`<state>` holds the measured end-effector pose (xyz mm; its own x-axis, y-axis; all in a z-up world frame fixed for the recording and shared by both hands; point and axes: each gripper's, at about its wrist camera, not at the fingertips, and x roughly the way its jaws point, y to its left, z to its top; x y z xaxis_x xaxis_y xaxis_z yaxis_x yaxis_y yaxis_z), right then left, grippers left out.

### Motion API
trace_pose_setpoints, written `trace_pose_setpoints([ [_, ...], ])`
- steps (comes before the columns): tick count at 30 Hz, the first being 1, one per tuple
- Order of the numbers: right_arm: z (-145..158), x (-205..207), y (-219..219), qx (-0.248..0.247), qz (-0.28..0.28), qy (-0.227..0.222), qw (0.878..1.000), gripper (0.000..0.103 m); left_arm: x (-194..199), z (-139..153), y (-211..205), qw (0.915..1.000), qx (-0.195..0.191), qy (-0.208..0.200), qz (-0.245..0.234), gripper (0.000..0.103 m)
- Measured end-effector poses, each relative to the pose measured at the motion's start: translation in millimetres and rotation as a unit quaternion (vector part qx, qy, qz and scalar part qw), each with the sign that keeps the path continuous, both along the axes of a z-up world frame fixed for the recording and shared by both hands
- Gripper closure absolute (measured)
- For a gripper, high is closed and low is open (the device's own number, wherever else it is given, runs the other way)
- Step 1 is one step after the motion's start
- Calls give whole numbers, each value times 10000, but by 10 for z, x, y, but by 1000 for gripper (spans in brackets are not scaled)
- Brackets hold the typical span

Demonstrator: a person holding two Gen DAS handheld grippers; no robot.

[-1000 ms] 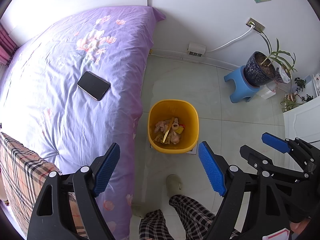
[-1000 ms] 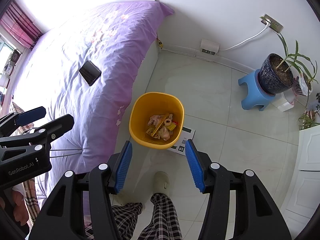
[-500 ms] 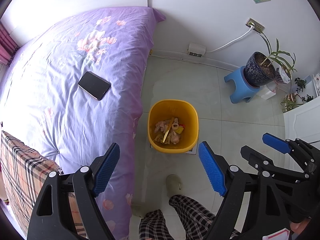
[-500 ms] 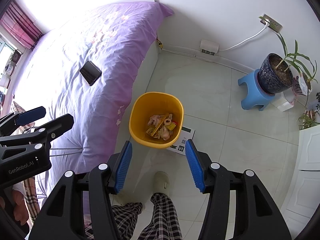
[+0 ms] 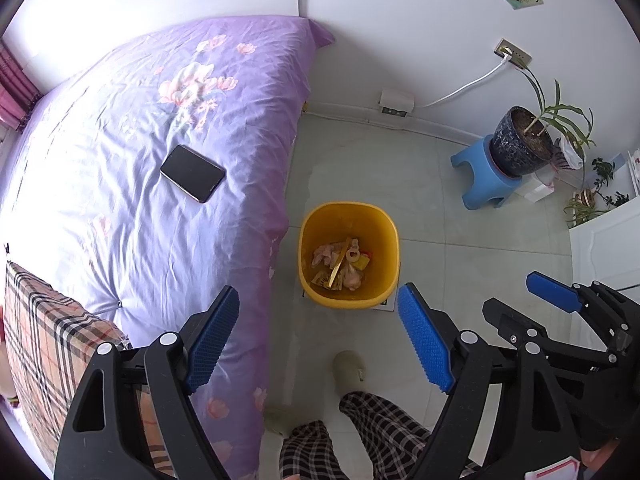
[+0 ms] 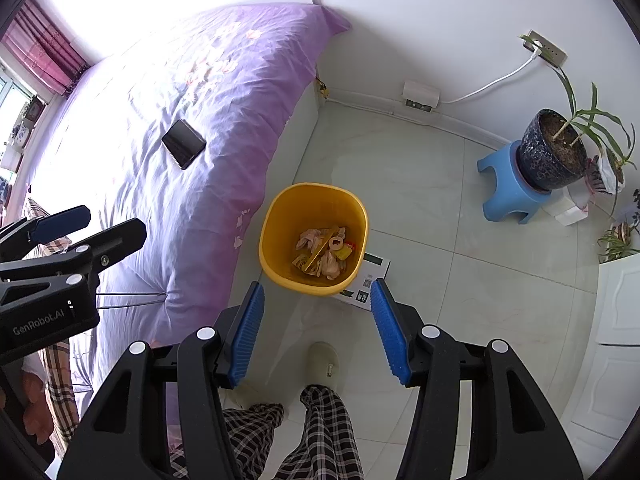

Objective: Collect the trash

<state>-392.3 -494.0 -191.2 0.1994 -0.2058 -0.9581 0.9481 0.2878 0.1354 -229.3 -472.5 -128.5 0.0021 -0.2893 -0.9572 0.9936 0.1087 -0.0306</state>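
Note:
A yellow bin stands on the tiled floor beside the bed; it also shows in the right wrist view. Crumpled wrappers and scraps lie in its bottom, also seen in the right wrist view. My left gripper is open and empty, held high above the floor near the bin. My right gripper is open and empty, also above and just short of the bin. Each gripper appears at the edge of the other's view.
A purple floral bed with a black phone fills the left. A plaid blanket lies at its near end. A blue stool bears a potted plant. A white cabinet stands right. A booklet lies under the bin.

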Motion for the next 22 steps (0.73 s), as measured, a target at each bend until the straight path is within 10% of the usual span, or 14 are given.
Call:
trace_pose_setpoints([
  [12,10,-1,2,-8,-3,1,10000,46,-14,28,-25,9999,-101,-35,20,38],
  [18,17,4,5,-28,20,6,10000,45,14,74,-10,9997,-185,-90,152,4],
  [22,58,17,8,-74,84,0,9999,39,119,129,28,9989,-238,-49,404,5],
])
